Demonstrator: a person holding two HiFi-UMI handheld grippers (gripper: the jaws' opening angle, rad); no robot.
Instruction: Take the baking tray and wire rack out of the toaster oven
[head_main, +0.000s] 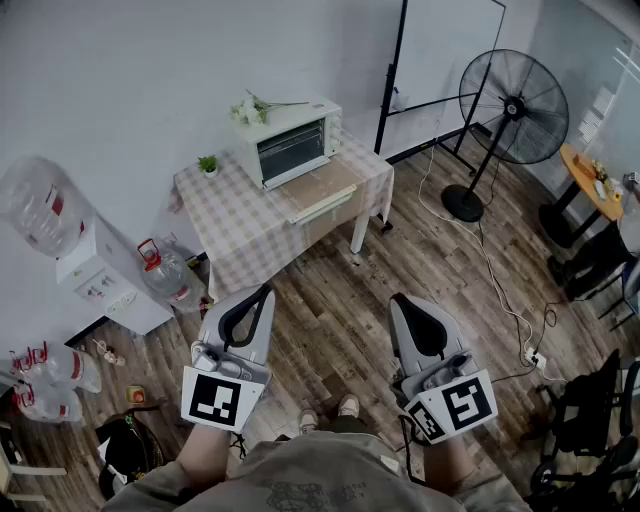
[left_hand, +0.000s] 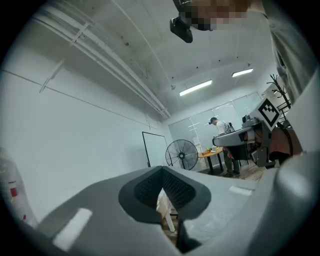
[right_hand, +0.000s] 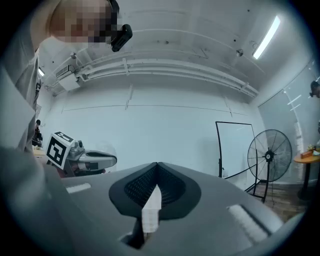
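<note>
A white toaster oven (head_main: 290, 143) stands at the back of a checked-cloth table (head_main: 240, 215) across the room, its dark glass door closed. The baking tray and wire rack do not show; the door hides whatever is inside. Both grippers are held low near the person's body, far from the table and pointing toward it. My left gripper (head_main: 266, 290) is shut, tips together, with nothing between them (left_hand: 161, 170). My right gripper (head_main: 397, 298) is likewise shut and holds nothing (right_hand: 157, 165).
Flowers (head_main: 250, 108) lie on the oven, with a small plant (head_main: 208, 164) and a wooden board (head_main: 320, 190) on the table. A standing fan (head_main: 512, 108), a whiteboard (head_main: 450, 45) and floor cables are at right. Left are a white cabinet (head_main: 100, 280) and water bottles (head_main: 165, 272).
</note>
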